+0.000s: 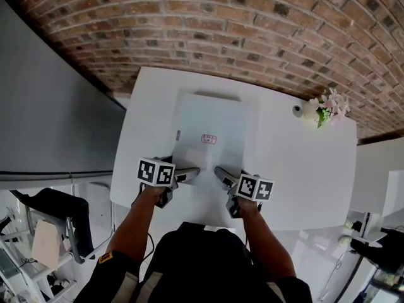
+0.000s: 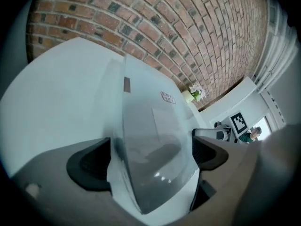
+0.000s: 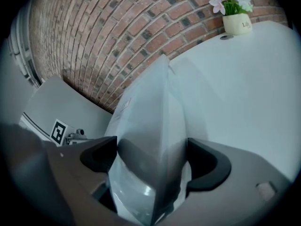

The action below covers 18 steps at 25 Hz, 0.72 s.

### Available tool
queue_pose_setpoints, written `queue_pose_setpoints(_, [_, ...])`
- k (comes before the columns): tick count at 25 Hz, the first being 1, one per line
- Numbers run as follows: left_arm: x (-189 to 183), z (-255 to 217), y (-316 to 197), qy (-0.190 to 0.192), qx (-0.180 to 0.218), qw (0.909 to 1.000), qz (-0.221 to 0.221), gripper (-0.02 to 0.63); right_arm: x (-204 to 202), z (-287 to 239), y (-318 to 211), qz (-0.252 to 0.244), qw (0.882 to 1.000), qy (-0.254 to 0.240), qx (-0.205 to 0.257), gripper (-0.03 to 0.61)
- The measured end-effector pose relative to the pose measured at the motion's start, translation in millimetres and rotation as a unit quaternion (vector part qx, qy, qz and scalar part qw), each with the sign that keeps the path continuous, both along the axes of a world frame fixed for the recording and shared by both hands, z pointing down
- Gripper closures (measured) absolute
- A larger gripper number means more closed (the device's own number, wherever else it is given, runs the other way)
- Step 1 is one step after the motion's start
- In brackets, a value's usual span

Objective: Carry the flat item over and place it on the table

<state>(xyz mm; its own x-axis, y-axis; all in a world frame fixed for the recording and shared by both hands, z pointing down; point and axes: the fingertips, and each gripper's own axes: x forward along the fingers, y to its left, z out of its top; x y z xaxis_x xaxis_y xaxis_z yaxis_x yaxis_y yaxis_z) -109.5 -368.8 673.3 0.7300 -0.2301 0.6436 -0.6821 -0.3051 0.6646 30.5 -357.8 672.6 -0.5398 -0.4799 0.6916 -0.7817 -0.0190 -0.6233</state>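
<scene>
Nearest me: dark top (image 1: pixel 208 257) and forearms (image 1: pixel 262 232), bottom ctr of head view. Just past them, left tool (image 1: pixel 189 173) and right tool (image 1: pixel 222 175) sit side by side at near edge of the flat item (image 1: pixel 214 122), a thin white pack in clear wrap (image 2: pixel 150 173) w/ small red label (image 1: pixel 209 139). It lies flat on the white tabletop (image 1: pixel 297 163), mid frame, long side running up toward the brick wall (image 1: pixel 252 24); flower pot (image 1: pixel 314 111) well apart at upper right. Both tools released: jaws stand wide, pack's near edge pokes between them, loose wrap brushing the pads (image 2: pixel 91 161) but nothing pinched, far as I can judge. So I reckon item's already down and the step in hand is letting go clean. To do it well: hold jaws wide, back both tools out together toward bottom of frame, level w/ the pack, so wrap doesn't snag a pad and drag it askew. No lifting till both are clear.
</scene>
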Motion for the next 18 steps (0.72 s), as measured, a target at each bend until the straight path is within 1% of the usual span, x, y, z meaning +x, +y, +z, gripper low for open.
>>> queue_pose_setpoints(1, [-4,-2,-2,-0.01,0.009,0.9999,0.0,0.067,1,1,0,-0.001,1.0,0.004,0.001,0.109])
queue_pose_setpoints(3, [-8,-6,-6,-0.023,0.021,0.9995,0.001,0.069,2,1,0,-0.001,1.0,0.006,0.003,0.112])
queue_pose_setpoints(6, [-8,-10,-7,-0.029,0.028,0.9992,0.005,0.071,4,1,2,-0.001,1.0,0.018,0.006,0.113])
queue_pose_setpoints(8, [-6,-10,-3,-0.032,0.029,0.999,0.008,0.071,6,0,2,-0.008,0.999,0.039,0.013,0.143])
queue_pose_setpoints(12, [1,-7,5,-0.035,0.029,0.9989,0.011,0.071,9,-7,0,-0.032,0.994,0.094,0.035,0.155])
queue_pose_setpoints(16, [2,-7,9,-0.049,0.036,0.998,0.014,0.071,14,-15,-3,-0.057,0.985,0.154,0.056,0.164])
queue_pose_setpoints(18, [1,-10,8,-0.063,0.047,0.9968,0.015,0.072,16,-19,-4,-0.069,0.979,0.179,0.067,0.173])
